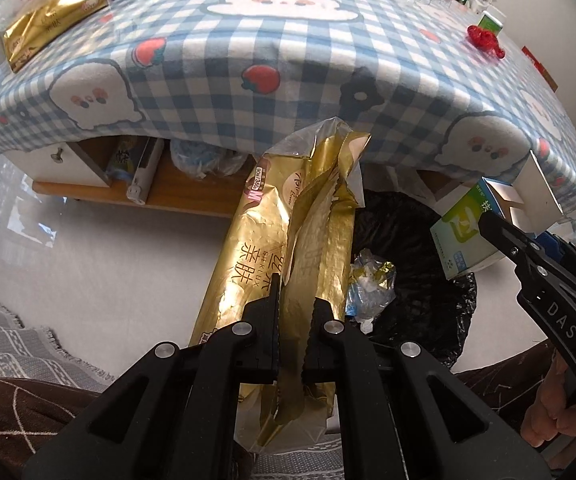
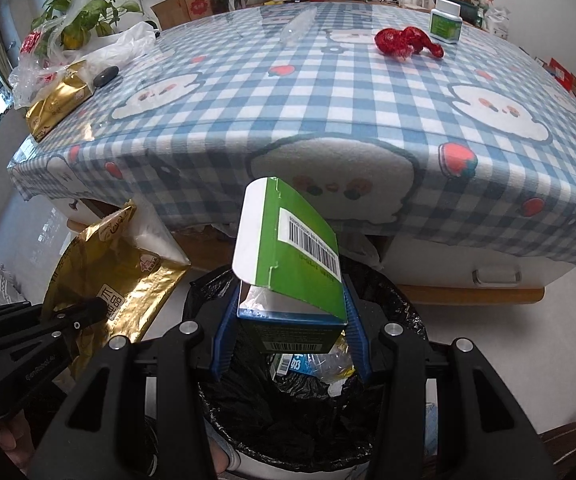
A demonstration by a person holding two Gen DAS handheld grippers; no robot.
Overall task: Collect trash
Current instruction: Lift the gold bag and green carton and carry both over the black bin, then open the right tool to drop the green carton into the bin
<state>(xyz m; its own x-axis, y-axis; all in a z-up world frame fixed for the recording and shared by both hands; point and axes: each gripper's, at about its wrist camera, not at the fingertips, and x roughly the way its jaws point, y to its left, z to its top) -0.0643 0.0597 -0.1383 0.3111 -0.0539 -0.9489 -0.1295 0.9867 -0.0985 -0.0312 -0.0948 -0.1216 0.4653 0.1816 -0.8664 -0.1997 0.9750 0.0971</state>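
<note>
My left gripper (image 1: 292, 300) is shut on a crumpled gold tissue wrapper (image 1: 288, 236), which hangs just left of the bin's rim; the same gold wrapper (image 2: 119, 280) shows at the left of the right wrist view. My right gripper (image 2: 288, 312) is shut on a green and white carton (image 2: 292, 256) with its flap open, held over the bin (image 2: 312, 412). The bin is lined with a black bag and holds several crumpled wrappers (image 1: 368, 292). In the left wrist view the carton (image 1: 468, 236) and right gripper (image 1: 492, 228) sit at the right.
A low table under a blue checked cloth (image 2: 328, 128) stands behind the bin. On it lie a gold tissue pack (image 2: 57, 100), a dark oval object (image 2: 105, 75), a red crumpled wrapper (image 2: 406, 45), a green and white bottle (image 2: 446, 20) and clear plastic bags (image 2: 119, 50). A grey rug (image 1: 11, 336) lies at the left.
</note>
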